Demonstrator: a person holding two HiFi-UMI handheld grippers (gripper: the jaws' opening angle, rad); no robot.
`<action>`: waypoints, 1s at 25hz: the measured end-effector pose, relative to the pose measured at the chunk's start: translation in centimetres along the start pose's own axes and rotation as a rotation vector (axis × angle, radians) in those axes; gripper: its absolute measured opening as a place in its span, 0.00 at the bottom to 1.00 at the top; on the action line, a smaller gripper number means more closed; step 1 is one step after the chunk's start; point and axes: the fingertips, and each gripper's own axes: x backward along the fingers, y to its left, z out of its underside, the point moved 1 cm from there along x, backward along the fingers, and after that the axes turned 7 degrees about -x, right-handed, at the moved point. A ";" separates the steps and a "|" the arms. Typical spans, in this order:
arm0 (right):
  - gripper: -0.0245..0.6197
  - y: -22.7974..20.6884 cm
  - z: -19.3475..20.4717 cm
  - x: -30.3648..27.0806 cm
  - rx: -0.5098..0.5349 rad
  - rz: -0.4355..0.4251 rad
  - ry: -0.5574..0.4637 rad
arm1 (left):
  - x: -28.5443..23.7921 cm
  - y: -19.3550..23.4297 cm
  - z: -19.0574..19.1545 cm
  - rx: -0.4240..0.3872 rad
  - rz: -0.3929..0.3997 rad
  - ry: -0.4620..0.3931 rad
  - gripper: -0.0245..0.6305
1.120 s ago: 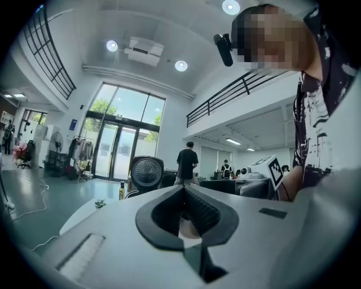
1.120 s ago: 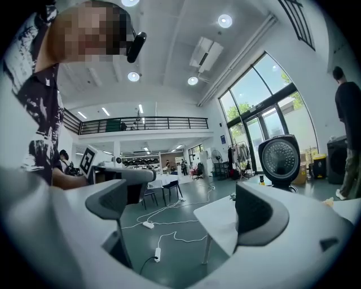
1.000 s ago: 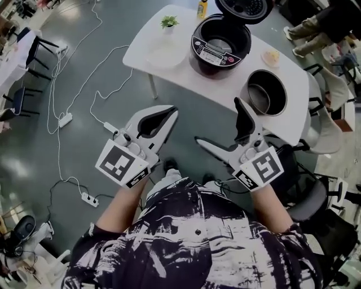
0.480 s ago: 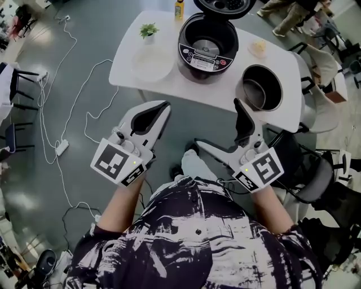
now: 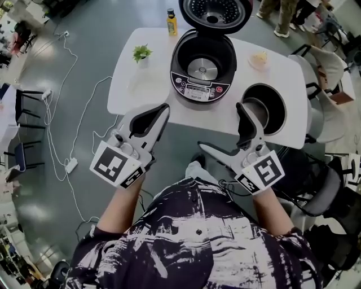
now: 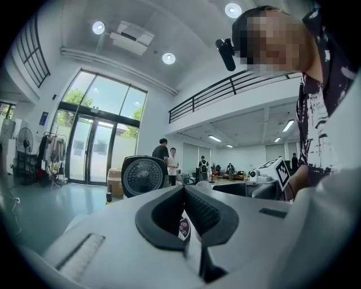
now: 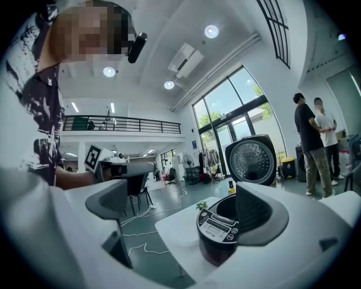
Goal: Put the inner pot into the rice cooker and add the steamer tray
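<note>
The inner pot (image 5: 272, 104) is sitting on the table (image 5: 121, 93), at three o'clock from the rice cooker (image 5: 202, 66). It is probably hard, smooth and heavy, so the rim should be gripped. The right gripper (image 5: 221, 127) is being held wide apart and the left gripper (image 5: 164, 107) pinched together, with nothing in either.

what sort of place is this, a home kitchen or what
Probably a large open workspace or lab hall, not a home kitchen: tall glass doors, a railed mezzanine, and a power strip with cables on the grey floor beside the white table.
</note>
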 end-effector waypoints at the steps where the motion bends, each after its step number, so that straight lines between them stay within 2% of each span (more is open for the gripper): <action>1: 0.89 -1.1 -0.3 -0.4 -0.003 0.006 0.000 | -1.1 0.6 -0.2 -0.002 0.004 0.002 0.04; 7: 0.89 -6.9 -2.1 -1.6 0.004 0.065 -0.002 | -5.2 2.9 -0.9 -0.003 0.030 0.016 0.04; 13: 0.89 -10.9 -2.5 -1.0 0.001 0.196 0.000 | -8.0 5.0 -0.6 0.002 0.103 0.028 0.04; 16: 0.89 -12.5 -2.6 0.5 0.005 0.303 0.001 | -9.5 5.3 -0.8 0.000 0.178 0.015 0.04; 20: 0.89 -15.5 -2.5 3.6 0.009 0.491 0.025 | -10.9 5.8 -1.4 -0.002 0.271 -0.008 0.04; 25: 0.89 -20.7 -1.8 8.0 0.037 0.688 0.093 | -11.5 6.7 -1.1 0.013 0.331 -0.018 0.04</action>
